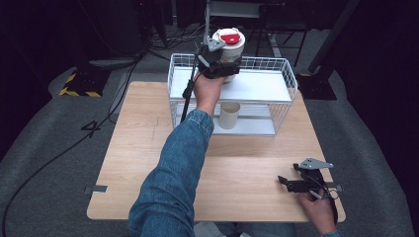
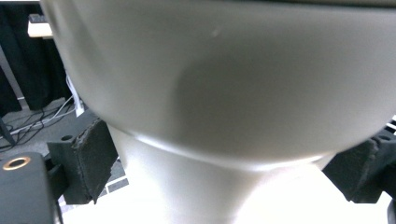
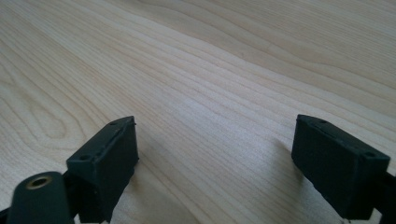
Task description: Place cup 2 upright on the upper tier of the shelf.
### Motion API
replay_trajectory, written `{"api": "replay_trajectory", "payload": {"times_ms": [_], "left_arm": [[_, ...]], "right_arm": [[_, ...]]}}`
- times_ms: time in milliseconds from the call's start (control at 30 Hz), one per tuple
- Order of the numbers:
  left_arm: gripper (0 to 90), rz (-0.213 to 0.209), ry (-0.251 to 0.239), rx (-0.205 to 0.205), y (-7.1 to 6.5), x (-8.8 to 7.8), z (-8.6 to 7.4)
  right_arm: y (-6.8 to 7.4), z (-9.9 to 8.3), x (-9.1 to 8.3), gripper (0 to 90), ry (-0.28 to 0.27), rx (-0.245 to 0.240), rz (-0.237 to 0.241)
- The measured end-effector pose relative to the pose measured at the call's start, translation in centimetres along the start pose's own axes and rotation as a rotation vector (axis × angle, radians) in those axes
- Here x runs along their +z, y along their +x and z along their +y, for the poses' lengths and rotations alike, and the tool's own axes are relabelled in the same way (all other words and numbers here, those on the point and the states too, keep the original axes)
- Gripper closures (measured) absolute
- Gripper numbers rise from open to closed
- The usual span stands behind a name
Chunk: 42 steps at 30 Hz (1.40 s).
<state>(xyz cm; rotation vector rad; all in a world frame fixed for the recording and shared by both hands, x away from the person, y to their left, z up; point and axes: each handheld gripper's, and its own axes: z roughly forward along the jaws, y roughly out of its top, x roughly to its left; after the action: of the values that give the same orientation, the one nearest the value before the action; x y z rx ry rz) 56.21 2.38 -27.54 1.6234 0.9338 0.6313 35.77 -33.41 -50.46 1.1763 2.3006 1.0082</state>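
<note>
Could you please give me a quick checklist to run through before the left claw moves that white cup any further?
1. Left claw shut on the white cup: ok, pads on both sides in the left gripper view.
2. Cup upright: ok, red lid faces up.
3. Cup clear of the wire rack top shelf: cannot tell.
4. Second cup on lower shelf undisturbed: ok, upright.
5. Right claw out of the way: ok, open, low over the table.

Bright overhead light on the table, dark surroundings; the close cup is blurred, glaring below
</note>
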Motion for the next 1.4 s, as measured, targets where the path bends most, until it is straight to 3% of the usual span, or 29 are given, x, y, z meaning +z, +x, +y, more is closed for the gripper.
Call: {"api": "replay_trajectory", "payload": {"times_ms": [967,1267,1400], "left_arm": [[9.6,-0.008,0.083,-0.011,-0.16,0.99,-0.9],[9.4,0.003,0.084,0.003,-0.36,0.86,-0.94],[9.3,0.005,0.081,-0.013,-0.31,0.97,-0.98]], "right_arm": [[0.0,0.0,0.0,15.0,0.0,0.0,0.0],[0.0,0.0,0.0,15.0,0.0,-0.001,0.0],[0.0,0.0,0.0,15.0,0.0,-0.001,0.0]]}}
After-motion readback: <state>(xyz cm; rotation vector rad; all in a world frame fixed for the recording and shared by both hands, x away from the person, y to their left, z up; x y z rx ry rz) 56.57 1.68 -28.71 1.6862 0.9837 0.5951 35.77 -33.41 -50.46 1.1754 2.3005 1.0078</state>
